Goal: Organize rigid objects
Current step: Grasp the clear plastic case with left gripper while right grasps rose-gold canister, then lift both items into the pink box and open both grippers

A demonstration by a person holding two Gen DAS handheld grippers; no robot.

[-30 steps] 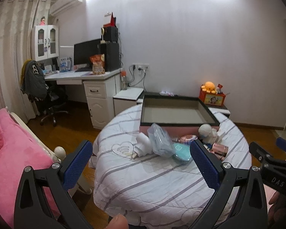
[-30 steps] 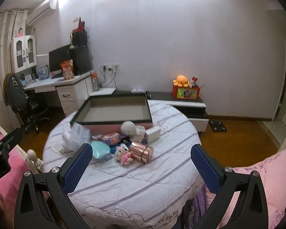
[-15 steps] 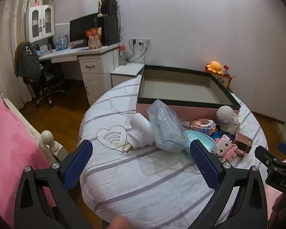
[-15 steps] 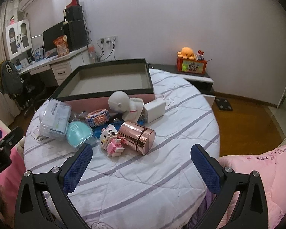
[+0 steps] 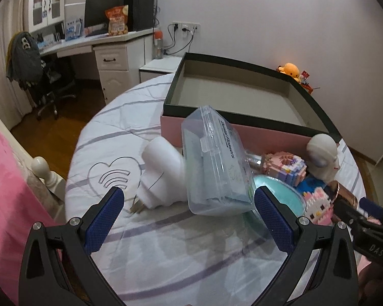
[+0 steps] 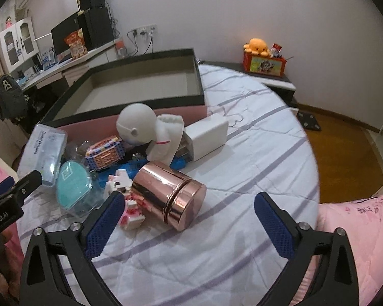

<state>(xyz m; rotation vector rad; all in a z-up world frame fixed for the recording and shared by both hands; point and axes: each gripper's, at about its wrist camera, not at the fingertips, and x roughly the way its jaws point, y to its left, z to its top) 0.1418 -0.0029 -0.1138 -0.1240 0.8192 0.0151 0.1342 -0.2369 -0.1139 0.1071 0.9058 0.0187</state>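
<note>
Left gripper (image 5: 189,213): jaws wide apart, empty, low over the near side of the round table (image 5: 181,260), with the floss box (image 5: 214,163) just ahead between the pads

Right gripper (image 6: 189,213): jaws wide apart, empty, facing the copper tin (image 6: 169,193), which lies on its side near the table's middle

Step in hand: judged an approach to first picks; nothing is yet in the tray (image 5: 232,97), which sits open at the far edge

Your left pick: the floss box leans tilted on the white adapter (image 5: 160,176); close on its long sides and lift straight, or the smooth plastic may slip

Your right pick: the tin is round and glossy; grip across the body beside the lid seam so it cannot roll out

Pile: mint case (image 6: 74,188), block kitten (image 6: 127,204), block basket (image 6: 104,153), white doll (image 6: 150,130) and white charger (image 6: 206,137) crowd just before the tray's pink front wall (image 6: 189,113)

In the way: the kitten touches the tin's left side, right at your left pad; the mint case lies partly under the floss box's corner, so either lift may drag a neighbour

Also there: heart cutout (image 5: 112,174) flat on the cloth by the left edge; desk (image 5: 97,43) and orange plush (image 6: 258,46) stand well off the table
</note>
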